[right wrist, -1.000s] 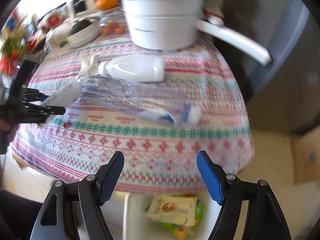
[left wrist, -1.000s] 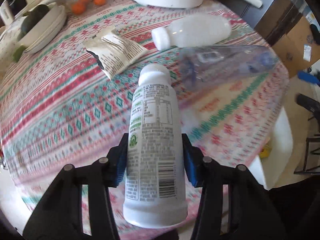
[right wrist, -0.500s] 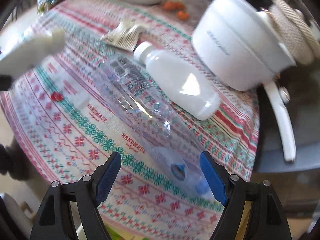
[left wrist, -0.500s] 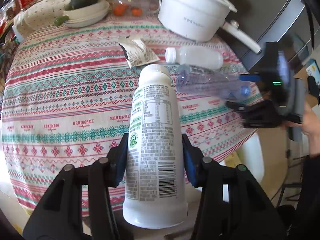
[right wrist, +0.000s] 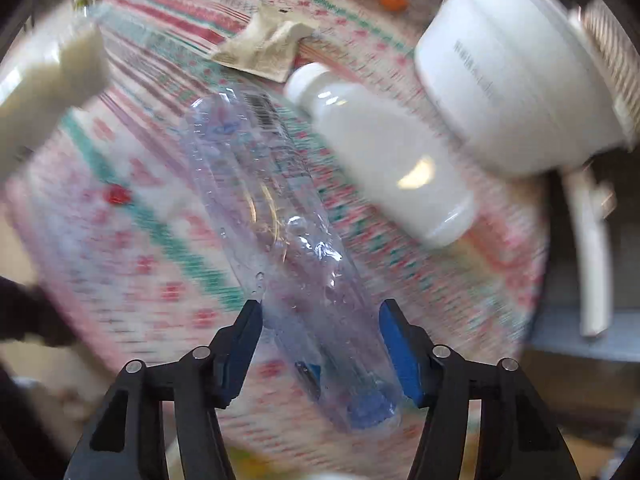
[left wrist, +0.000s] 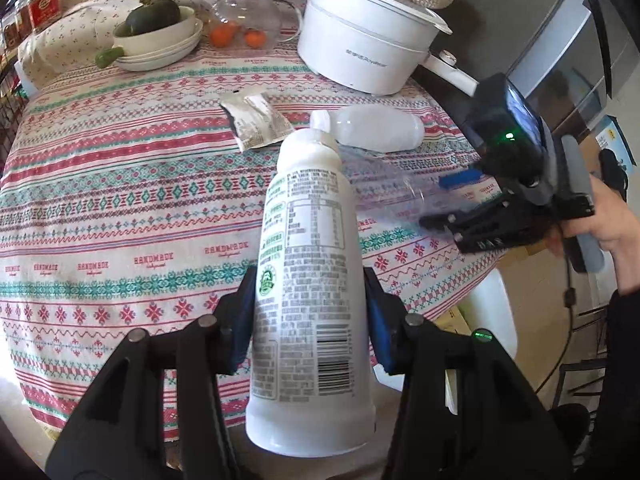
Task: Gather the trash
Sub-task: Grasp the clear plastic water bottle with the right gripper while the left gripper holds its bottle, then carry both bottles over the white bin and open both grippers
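Your right tool (right wrist: 320, 354) has dropped over the clear bottle (right wrist: 280, 216), jaws closing astride its thin, crushable, slippery body; left tool (left wrist: 308, 316) stays clamped on the white bottle (left wrist: 310, 280).

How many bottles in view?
3: a labelled white bottle held in the left gripper, a clear bottle between the closing right gripper, a white bottle lying beside it.

Motion blur smears the tablecloth (right wrist: 160, 240) and white pot (right wrist: 520, 80); the pot's handle (right wrist: 592, 260) is barely legible.
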Available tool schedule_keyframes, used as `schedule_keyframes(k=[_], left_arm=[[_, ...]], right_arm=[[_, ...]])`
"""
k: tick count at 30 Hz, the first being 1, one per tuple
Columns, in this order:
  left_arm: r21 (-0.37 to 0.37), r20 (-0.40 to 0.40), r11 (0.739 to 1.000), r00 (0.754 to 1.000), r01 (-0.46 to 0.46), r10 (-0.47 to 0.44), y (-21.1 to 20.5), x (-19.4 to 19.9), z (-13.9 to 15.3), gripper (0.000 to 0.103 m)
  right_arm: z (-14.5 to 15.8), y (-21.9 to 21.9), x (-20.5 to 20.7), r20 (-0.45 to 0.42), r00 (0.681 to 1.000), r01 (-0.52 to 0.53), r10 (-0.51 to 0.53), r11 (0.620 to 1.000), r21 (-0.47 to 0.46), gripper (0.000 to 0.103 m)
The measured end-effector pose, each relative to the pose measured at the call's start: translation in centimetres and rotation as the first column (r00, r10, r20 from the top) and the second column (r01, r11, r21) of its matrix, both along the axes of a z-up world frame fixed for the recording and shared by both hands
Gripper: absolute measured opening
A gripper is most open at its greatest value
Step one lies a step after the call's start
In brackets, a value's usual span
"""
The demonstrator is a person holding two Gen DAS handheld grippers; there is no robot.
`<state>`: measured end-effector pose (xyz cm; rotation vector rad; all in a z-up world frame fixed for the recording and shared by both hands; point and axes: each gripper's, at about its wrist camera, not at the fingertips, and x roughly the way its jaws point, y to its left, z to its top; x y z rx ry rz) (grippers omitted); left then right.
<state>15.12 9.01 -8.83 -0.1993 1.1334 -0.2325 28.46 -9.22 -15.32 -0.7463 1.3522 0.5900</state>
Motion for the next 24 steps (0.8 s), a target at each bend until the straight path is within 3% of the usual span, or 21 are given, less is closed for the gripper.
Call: schedule_keyframes(k=[1, 10, 13, 14, 17, 24], left_arm=[[0.002, 0.000, 1.000, 1.000, -0.005, 0.005, 0.2, 0.1, 0.0, 0.051], [0.017, -0.010, 0.999, 0.999, -0.037, 0.037, 0.9, -0.1, -0.3, 0.051], [0.020, -0.008, 0.999, 0.999, -0.033, 0.033, 0.8, -0.3, -0.2, 0.051], [0.018, -0.005, 0.999, 1.000, -0.029, 0.029, 0.6, -0.3, -0.1, 0.051], [0.010, 0.006, 1.000, 1.000, -0.017, 0.016, 0.1, -0.6, 0.2, 0.051], [0.002, 0.031, 1.000, 0.999, 0.021, -0.021, -1.4, -1.4, 0.9, 0.051]], right_arm=[[-0.1, 0.0, 0.0, -0.046, 0.999, 0.017, -0.017, 1.000, 0.020, 0.062], [-1.5, 3.5, -2.4, 0.027, 0.998, -0.047, 0.049, 0.995, -0.086, 0.068], [-1.1, 3.3, -2.5, 0.039, 0.999, 0.025, -0.023, 0.999, -0.046, 0.065], [-1.0, 3.2, -2.7, 0.040, 0.998, 0.047, -0.045, 0.998, -0.033, 0.059], [0.0, 1.9, -2.8, 0.027, 0.991, 0.133, -0.134, 0.990, 0.041, 0.059], [1.4, -1.4, -5.4, 0.027, 0.971, 0.233, -0.238, 0.965, 0.119, 0.059]])
